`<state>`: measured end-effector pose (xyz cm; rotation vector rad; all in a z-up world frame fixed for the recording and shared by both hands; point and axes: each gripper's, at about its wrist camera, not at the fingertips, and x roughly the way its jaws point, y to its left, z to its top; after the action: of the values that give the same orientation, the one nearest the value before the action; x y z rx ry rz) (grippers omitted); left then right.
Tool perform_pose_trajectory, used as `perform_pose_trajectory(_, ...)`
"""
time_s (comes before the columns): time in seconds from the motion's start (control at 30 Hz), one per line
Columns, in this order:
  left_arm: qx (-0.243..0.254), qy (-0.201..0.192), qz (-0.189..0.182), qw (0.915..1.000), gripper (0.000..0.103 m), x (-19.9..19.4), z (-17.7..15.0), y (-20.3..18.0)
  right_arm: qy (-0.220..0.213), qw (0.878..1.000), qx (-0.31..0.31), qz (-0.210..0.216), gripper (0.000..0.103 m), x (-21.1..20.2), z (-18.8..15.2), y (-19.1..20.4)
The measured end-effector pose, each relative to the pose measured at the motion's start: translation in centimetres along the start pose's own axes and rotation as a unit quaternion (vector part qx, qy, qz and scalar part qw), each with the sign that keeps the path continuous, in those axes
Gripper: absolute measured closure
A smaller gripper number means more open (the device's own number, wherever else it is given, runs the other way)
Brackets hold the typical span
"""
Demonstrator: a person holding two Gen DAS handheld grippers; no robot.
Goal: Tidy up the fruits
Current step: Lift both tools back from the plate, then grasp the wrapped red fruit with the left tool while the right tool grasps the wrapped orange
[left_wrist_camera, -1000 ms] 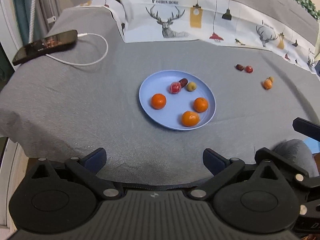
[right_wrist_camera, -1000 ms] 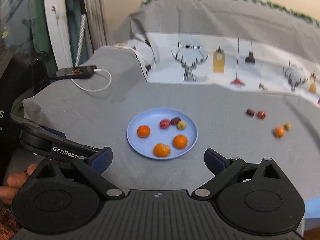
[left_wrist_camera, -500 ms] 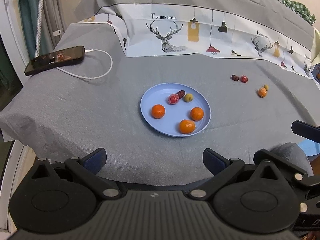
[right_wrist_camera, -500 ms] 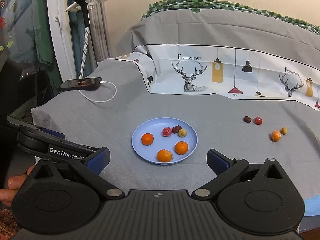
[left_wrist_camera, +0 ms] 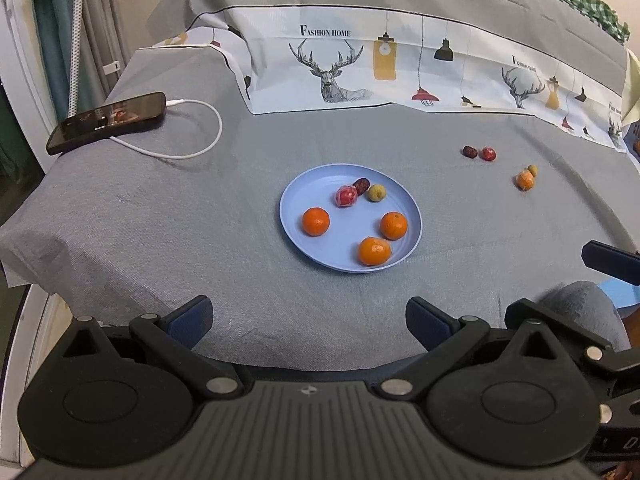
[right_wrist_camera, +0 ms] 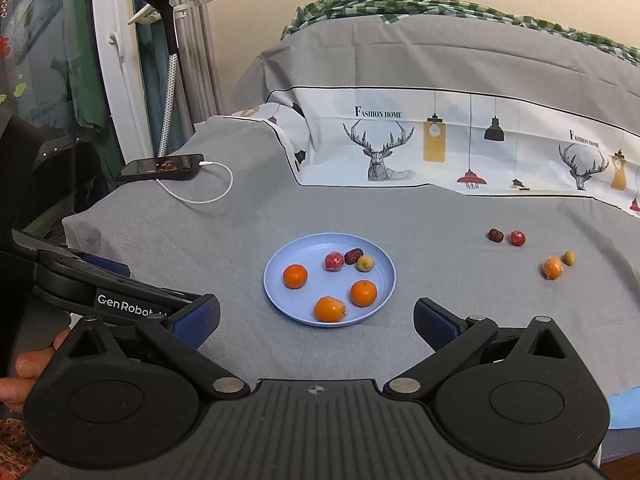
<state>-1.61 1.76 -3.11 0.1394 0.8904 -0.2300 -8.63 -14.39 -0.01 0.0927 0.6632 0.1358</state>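
Both the left gripper (left_wrist_camera: 308,316) and the right gripper (right_wrist_camera: 316,320) hover with fingers spread wide and empty, short of a blue plate (left_wrist_camera: 296,208) holding six fruits on the grey-clothed worktop (left_wrist_camera: 160,220). Four more fruits (left_wrist_camera: 525,180) lie loose, well right of the plate.

home, living room/bedroom | "Fashion Home" deer-print cloth (right_wrist_camera: 440,148) | charging phone (left_wrist_camera: 108,122) | curtains (right_wrist_camera: 192,40)

We see each gripper as matte black plastic: a ribbed centre plate with a small crosshair mark, two round discs, silver rivets, dark blue fingertips (left_wrist_camera: 188,316). White lettering, probably "GenRobot", marks the left gripper (right_wrist_camera: 120,296). Bare fingers (right_wrist_camera: 24,364) show.
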Motion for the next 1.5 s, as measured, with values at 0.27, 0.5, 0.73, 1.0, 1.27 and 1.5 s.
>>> perform_pose_trajectory(0.27,-0.007,0.006,0.001,1.0000,0.001,0.5,0.5,0.0,0.012,1.000,0.003,0.005,0.001,0.9,0.2,-0.2)
perform_pose_trajectory(0.5,0.004,0.014,0.000,0.9999,0.001,1.2,0.7,-0.8,0.018,1.000,0.023,0.005,0.001,1.4,-0.2,-1.1)
perform_pose_trajectory(0.73,0.010,0.024,0.001,0.9997,0.001,2.3,1.3,-1.4,0.023,0.999,0.036,0.006,0.001,2.2,-0.2,-2.0)
perform_pose_trajectory(1.0,0.023,0.032,0.003,0.9992,0.001,3.6,2.5,-2.8,0.023,0.997,0.076,-0.008,0.001,2.8,-0.4,-4.4)
perform_pose_trajectory(1.27,0.034,0.029,-0.015,0.9989,0.000,5.9,6.5,-5.7,0.011,0.982,0.160,-0.098,0.001,4.1,-0.8,-10.4)
perform_pose_trajectory(1.5,0.090,0.016,-0.043,0.9949,0.000,10.8,12.0,-12.1,0.004,0.949,0.228,-0.218,0.001,8.0,-1.2,-18.4)
